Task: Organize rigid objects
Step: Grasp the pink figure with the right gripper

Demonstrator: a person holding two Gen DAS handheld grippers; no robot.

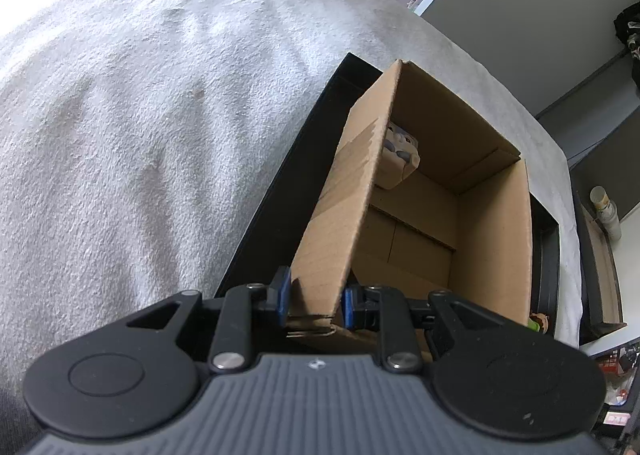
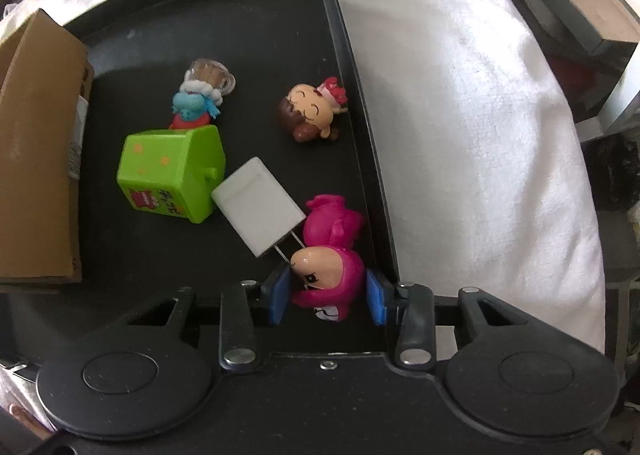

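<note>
Right wrist view shows the right gripper (image 2: 328,291) with jaws closed on a pink figurine (image 2: 332,263) lying in the black tray (image 2: 352,67), likely bound for the cardboard box (image 1: 492,239), whose wall the left gripper (image 1: 316,303) pinches steady.

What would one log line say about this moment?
left tongs: shut on box wall | right tongs: shut on pink figure | tray: four items loose

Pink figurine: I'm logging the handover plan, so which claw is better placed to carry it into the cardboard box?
Right. The right claw is already shut on the pink figurine in the black tray, while the left claw is clamped on the cardboard box wall, steadying it.
</note>
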